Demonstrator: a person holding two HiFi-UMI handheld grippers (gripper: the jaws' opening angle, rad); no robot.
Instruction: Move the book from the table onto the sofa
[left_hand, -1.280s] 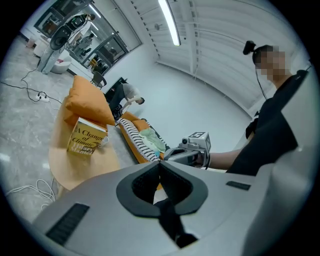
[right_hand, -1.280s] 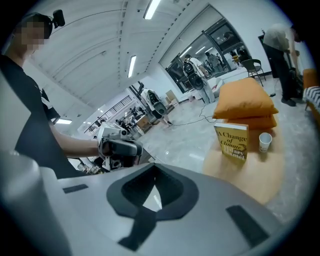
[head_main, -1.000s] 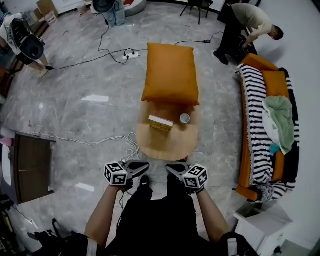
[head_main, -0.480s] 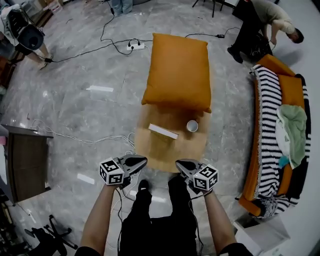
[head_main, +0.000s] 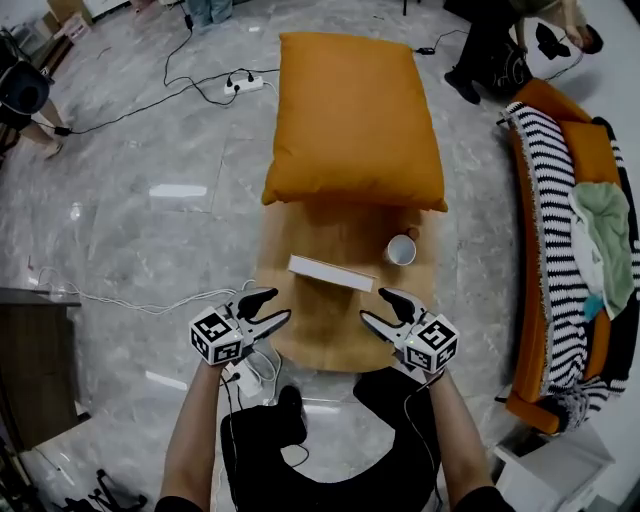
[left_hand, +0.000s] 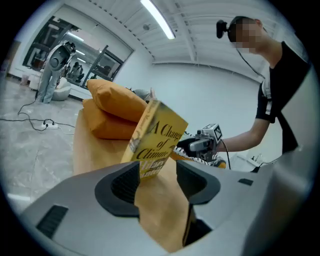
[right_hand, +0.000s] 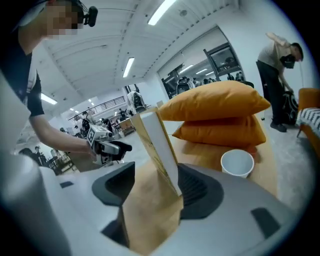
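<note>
A book (head_main: 330, 272) with a yellow cover (left_hand: 155, 137) and white page edge (right_hand: 159, 142) stands on edge on the oval wooden table (head_main: 340, 335). My left gripper (head_main: 272, 307) hovers at the book's left end and my right gripper (head_main: 377, 307) at its right end, both apart from it. Both sets of jaws have just been opening and stand open with nothing between them. In the left gripper view the book lies ahead of the left gripper (left_hand: 157, 185). Seen from the right gripper (right_hand: 155, 187), it also lies ahead. The sofa (head_main: 575, 200) is at the right.
Two stacked orange pillows (head_main: 352, 120) fill the table's far end. A white paper cup (head_main: 401, 249) stands just right of the book. A striped blanket and green cloth (head_main: 610, 240) lie on the sofa. Cables (head_main: 130, 300) trail over the floor at left. A person (head_main: 500, 40) bends near the sofa's far end.
Both grippers dropped and went forward from in front of my legs to the table's near edge, either side of the book. Their jaws went from shut to open.
</note>
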